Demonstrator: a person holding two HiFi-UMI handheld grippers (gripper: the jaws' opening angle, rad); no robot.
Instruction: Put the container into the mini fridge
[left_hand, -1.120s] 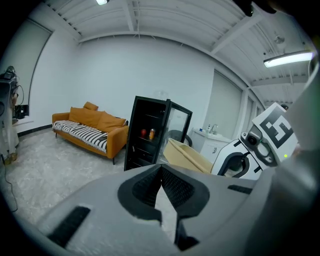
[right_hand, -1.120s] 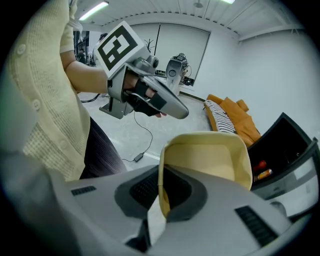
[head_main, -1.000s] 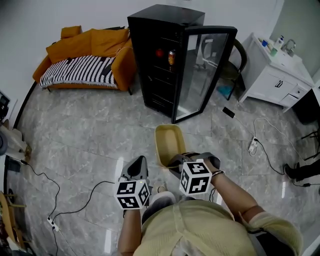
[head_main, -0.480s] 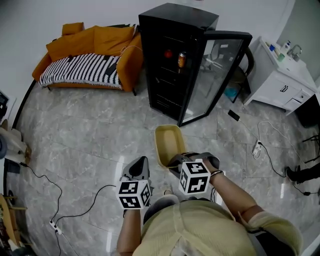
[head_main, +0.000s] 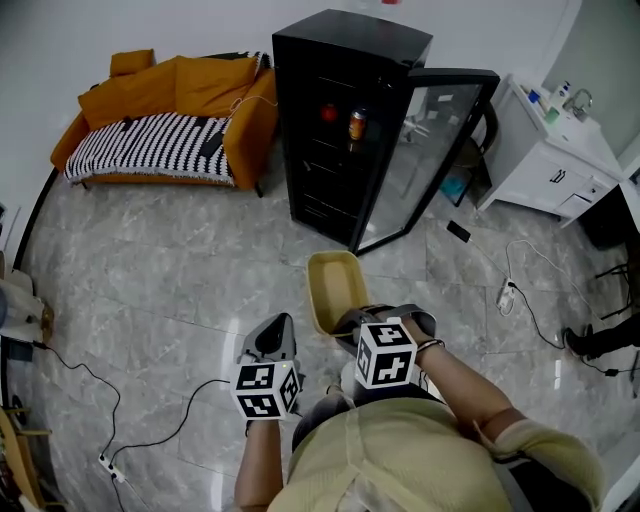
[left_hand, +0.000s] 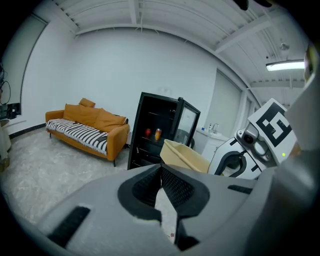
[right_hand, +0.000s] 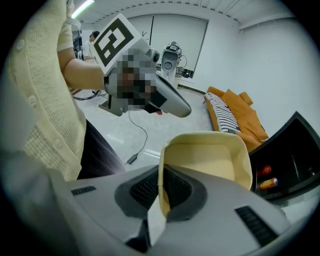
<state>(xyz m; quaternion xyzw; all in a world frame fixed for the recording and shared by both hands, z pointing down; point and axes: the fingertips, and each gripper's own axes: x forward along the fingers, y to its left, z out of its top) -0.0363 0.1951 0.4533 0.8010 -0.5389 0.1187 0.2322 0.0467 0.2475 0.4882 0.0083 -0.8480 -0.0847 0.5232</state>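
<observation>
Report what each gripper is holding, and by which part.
The right gripper is shut on the pale yellow plastic container, pinching the near wall at its rim. The left gripper holds nothing; its jaws are together.

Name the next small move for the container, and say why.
Probably carry the container forward toward the mini fridge. The right gripper is shut on the container's near rim, the fridge door stands open, and a stretch of floor lies between container and fridge. The left gripper holds nothing.
</observation>
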